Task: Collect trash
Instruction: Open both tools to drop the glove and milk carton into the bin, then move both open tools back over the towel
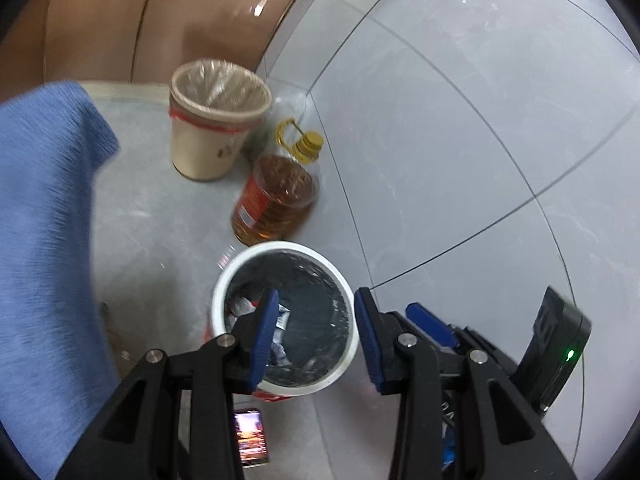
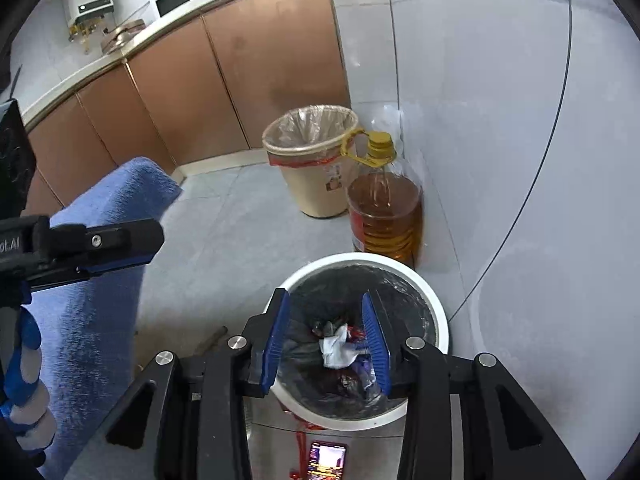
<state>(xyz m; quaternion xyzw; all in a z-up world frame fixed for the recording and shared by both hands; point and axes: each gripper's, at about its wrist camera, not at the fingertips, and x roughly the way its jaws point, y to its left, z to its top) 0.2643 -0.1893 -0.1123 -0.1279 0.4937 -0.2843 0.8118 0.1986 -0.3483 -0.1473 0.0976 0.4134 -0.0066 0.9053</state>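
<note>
We are holding both tongs, left and right, partly open and empty above the white bin; crumpled trash is lying inside, lower centre.

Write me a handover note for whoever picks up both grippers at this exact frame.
Left gripper: open, empty, over the white-rimmed bin.
Right gripper: open, empty, above the same bin.
Crumpled wrappers lie in its black liner, so some trash is in.
Beige bin and oil bottle stand behind, by the wall.
Left: no loose trash shows on the floor here; look around before continuing.
</note>
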